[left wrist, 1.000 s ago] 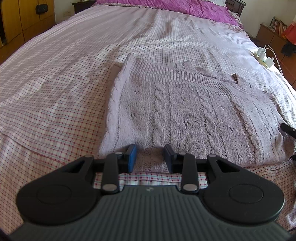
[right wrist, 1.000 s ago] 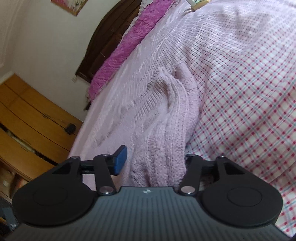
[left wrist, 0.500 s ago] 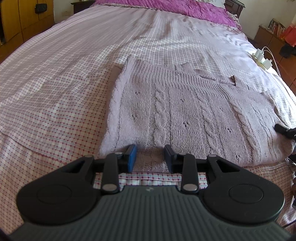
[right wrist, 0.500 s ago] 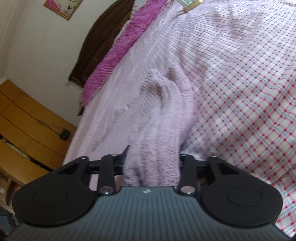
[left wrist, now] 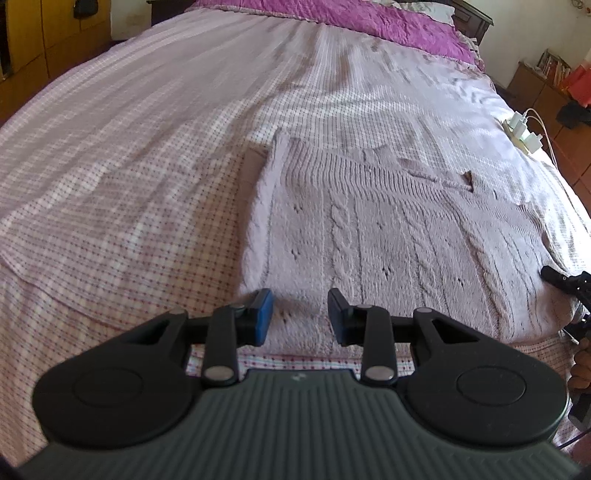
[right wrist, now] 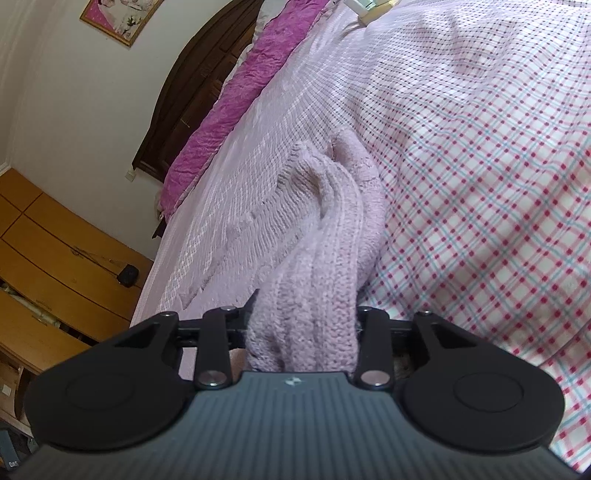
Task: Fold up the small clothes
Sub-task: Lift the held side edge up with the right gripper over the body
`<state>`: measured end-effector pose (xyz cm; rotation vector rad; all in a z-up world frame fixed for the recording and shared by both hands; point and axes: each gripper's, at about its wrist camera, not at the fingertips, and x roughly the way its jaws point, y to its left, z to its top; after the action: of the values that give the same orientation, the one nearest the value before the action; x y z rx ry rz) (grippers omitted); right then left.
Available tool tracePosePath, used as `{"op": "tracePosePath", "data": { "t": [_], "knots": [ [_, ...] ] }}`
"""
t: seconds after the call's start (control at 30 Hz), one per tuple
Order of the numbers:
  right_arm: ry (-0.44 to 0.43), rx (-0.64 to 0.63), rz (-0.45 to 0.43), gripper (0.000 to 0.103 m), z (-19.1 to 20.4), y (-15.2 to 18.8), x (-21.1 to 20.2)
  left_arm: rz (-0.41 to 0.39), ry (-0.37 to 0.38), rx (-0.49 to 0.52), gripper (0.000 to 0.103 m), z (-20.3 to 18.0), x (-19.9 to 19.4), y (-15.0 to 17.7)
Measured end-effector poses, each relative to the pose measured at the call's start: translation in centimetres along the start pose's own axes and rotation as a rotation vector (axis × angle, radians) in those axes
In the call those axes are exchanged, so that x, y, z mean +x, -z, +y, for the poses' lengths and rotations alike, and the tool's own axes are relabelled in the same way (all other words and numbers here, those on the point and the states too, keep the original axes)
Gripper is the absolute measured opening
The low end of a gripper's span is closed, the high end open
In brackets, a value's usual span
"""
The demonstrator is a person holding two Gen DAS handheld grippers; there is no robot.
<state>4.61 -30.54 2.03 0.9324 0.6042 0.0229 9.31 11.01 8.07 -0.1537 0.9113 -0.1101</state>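
- A pale lilac cable-knit sweater (left wrist: 388, 236) lies spread flat on the bed (left wrist: 129, 166), over a pink-and-white checked sheet.
- The sweater sits toward the foot end of the bed, well apart from the magenta cover (left wrist: 332, 18) at the head end.
- The left claw (left wrist: 300, 315) hangs just above the sweater's near hem, toward its left corner. Its blue pads stand apart with a clear gap between them, and the knit shows through that gap. The pads do not pinch the fabric.
- The right claw (right wrist: 303, 332) is clamped on a thick bunch of the sweater (right wrist: 317, 258) at its right edge. Fabric fills the whole space between the fingers and hides the pads.
- From that grip the knit runs forward in a raised ridge, lifted off the bed, then sinks back onto the sheet.
- In the left wrist view the right claw's dark tip (left wrist: 554, 275) shows at the sweater's right edge.
- A white power strip with chargers (left wrist: 524, 134) lies on the bed beyond the sweater's far right corner.
- Wooden drawers (right wrist: 55, 258) stand beside the bed, past the sweater's left side.
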Motion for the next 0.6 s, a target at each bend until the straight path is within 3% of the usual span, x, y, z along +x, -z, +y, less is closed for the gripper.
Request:
{"op": "tracePosePath", "data": {
  "t": [0.2, 0.6],
  "knots": [
    [0.003, -0.029, -0.042, 0.034, 0.8, 0.4, -0.5, -0.017, -0.018, -0.007, 0.035, 0.5, -0.5, -0.5],
    [-0.007, -0.169, -0.086, 0.033, 4.8, 0.2, -1.9, -0.008, -0.050, 0.038, 0.035, 0.5, 0.3, -0.9]
  ]
}}
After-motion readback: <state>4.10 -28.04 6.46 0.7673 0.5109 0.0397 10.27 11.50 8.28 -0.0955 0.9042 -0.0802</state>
